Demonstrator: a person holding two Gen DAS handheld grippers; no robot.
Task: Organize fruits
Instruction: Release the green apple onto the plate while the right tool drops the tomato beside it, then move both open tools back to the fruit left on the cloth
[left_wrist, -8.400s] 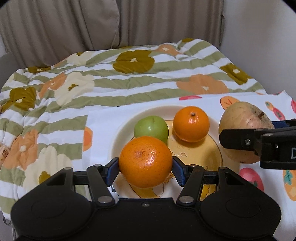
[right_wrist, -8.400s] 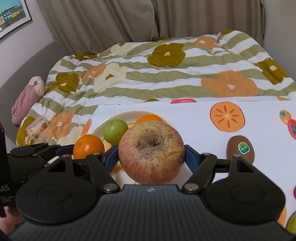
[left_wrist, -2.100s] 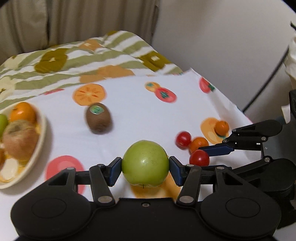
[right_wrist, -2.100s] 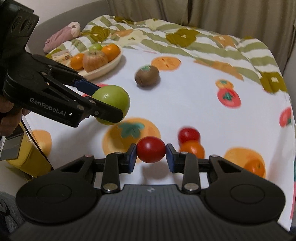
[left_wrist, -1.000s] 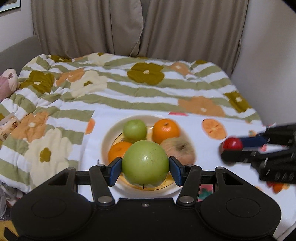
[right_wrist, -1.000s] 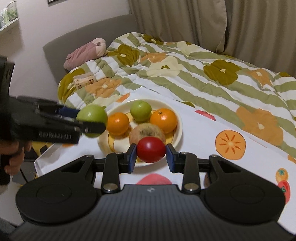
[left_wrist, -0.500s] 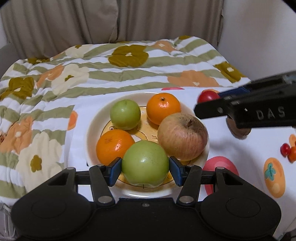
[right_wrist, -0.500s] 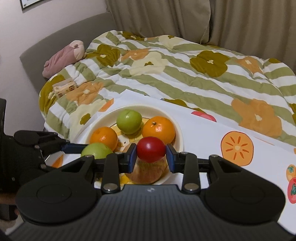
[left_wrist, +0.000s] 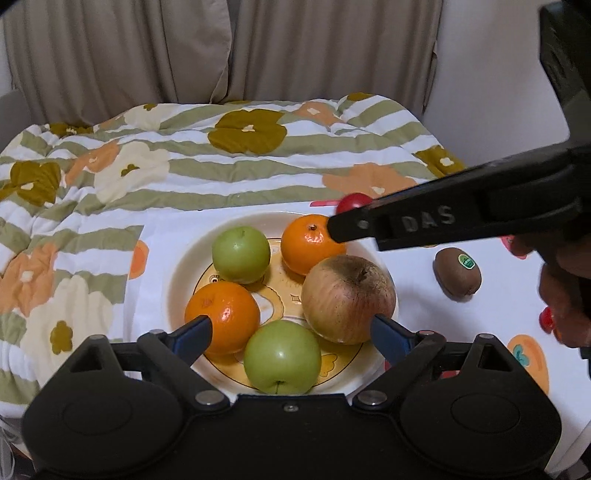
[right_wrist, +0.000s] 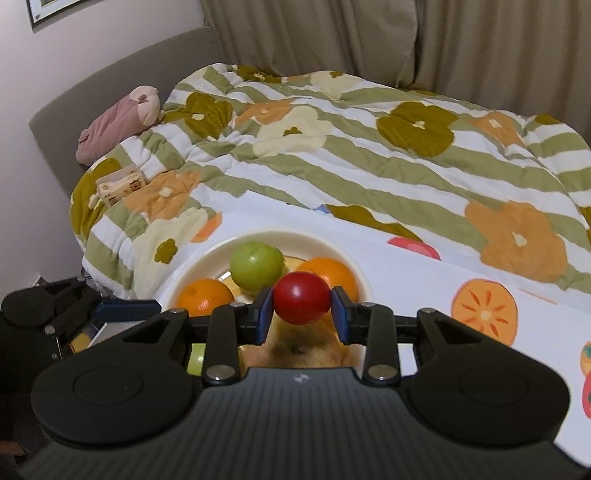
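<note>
Fruit plate crowded under both grippers

The left gripper (left_wrist: 290, 330), its fingers just opened, straddles a released green apple (left_wrist: 282, 356) on the plate (left_wrist: 177, 258); right gripper (right_wrist: 302, 308) pinches a cherry tomato (right_wrist: 301, 297) above the red apple (left_wrist: 349, 299); kiwi (left_wrist: 457, 272) lies rightward.

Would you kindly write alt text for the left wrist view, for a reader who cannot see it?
The left gripper, jaws just opened, frames a green apple resting on a cream plate with another green apple, two oranges and a russet apple. The right gripper reaches over the plate's far rim with a red tomato; a kiwi lies right.
</note>
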